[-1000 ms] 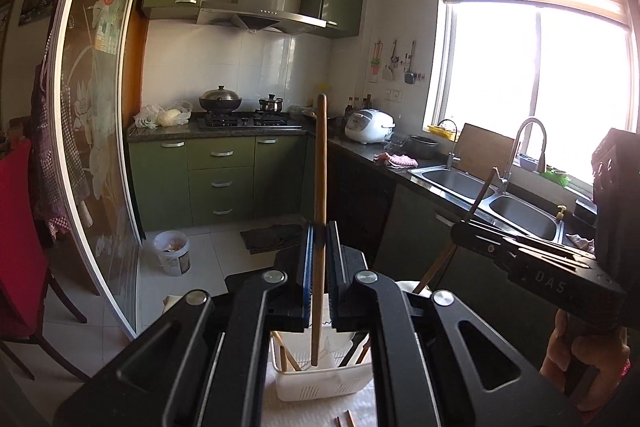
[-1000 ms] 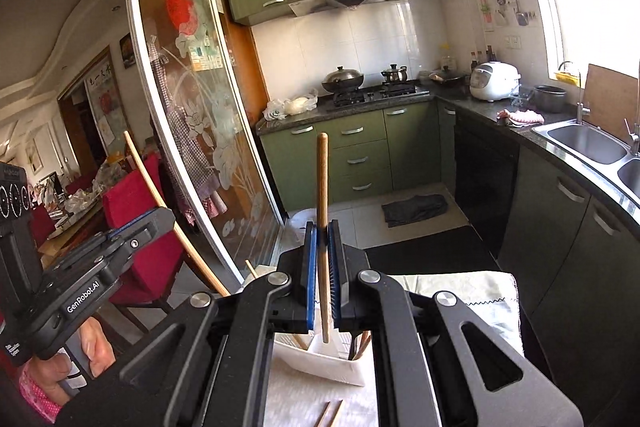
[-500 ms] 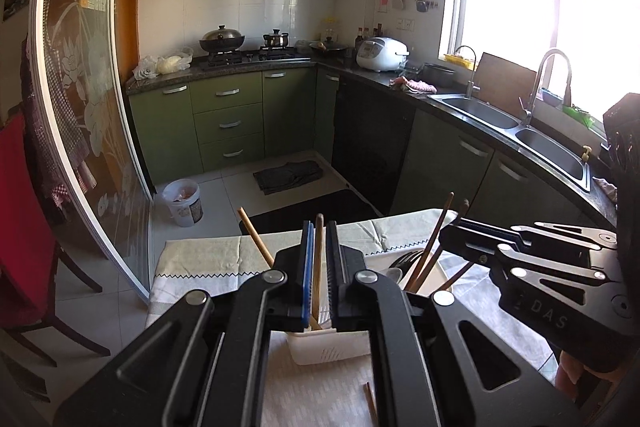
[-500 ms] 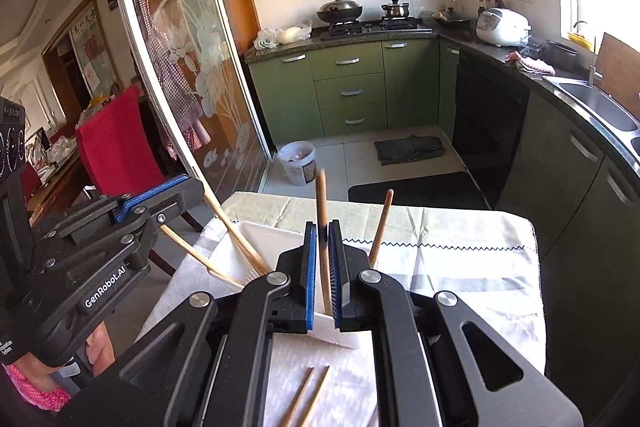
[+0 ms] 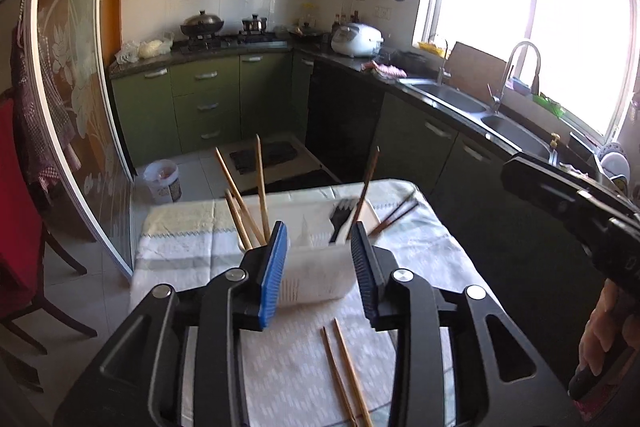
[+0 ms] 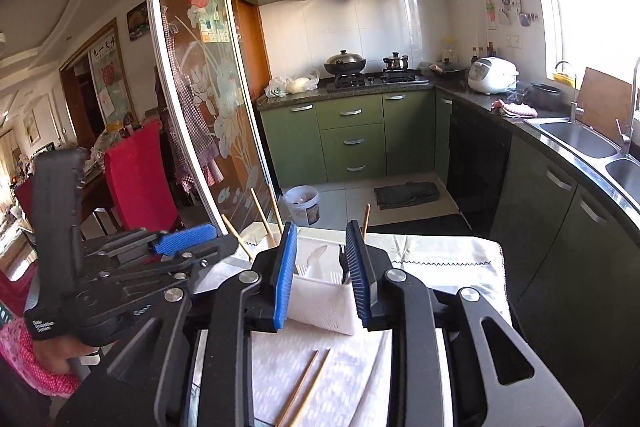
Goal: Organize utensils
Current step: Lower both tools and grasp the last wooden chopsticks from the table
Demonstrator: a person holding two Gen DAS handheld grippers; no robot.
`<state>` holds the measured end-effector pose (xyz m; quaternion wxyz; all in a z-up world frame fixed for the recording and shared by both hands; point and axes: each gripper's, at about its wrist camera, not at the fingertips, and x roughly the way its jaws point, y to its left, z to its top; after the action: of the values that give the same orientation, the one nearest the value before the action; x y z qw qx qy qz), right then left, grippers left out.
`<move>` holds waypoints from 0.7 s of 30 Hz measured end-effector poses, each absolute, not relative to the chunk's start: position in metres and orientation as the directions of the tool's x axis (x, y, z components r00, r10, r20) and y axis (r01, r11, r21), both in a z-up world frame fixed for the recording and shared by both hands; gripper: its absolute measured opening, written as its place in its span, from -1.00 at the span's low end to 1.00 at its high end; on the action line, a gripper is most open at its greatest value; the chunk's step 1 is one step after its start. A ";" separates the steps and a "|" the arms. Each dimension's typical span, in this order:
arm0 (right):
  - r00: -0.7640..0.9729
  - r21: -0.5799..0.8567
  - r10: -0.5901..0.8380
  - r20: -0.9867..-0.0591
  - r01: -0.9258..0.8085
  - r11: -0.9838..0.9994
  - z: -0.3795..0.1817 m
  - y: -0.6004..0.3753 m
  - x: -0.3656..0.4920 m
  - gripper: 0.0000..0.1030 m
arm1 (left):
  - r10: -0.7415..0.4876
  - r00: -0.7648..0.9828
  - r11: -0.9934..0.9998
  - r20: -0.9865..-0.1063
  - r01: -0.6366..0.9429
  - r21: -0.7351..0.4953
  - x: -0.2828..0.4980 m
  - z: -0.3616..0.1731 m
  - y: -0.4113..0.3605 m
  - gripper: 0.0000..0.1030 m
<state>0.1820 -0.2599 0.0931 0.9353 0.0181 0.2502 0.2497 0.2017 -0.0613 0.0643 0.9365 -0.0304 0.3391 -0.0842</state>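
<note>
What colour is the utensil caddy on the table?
White; the utensil caddy shows best in the left wrist view, between the open gripper fingers.

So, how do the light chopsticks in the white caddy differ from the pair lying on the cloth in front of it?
The chopsticks in the caddy stand tilted, leaning on the rim of the white caddy; the loose pair lies flat on the table cloth. Those in the caddy splay apart at their upper ends; the loose pair lies nearly parallel, close together. Both look like light wood, and no gripper holds either.
</note>
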 end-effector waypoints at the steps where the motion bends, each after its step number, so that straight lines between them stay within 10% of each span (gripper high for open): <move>1: 0.747 0.164 0.477 -0.463 -0.456 0.875 0.088 -0.268 0.172 -0.35 | -0.192 0.708 0.981 -0.680 0.145 -0.127 0.202 0.049 -0.067 -0.34; 7: 0.699 0.254 0.482 -0.528 -0.412 0.875 0.030 -0.317 0.131 -0.35 | -0.217 0.423 0.976 -0.880 0.114 -0.187 0.216 -0.059 -0.088 -0.34; 21: 0.655 0.376 0.497 -0.569 -0.331 0.865 -0.029 -0.382 0.112 -0.35 | -0.071 0.293 0.997 -0.954 -0.020 -0.080 0.239 -0.129 -0.102 -0.71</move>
<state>0.1121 -0.3823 -0.0291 0.9017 0.1206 0.3460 0.2296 0.2389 -0.1016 -0.1287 0.8030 -0.0382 0.5945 -0.0161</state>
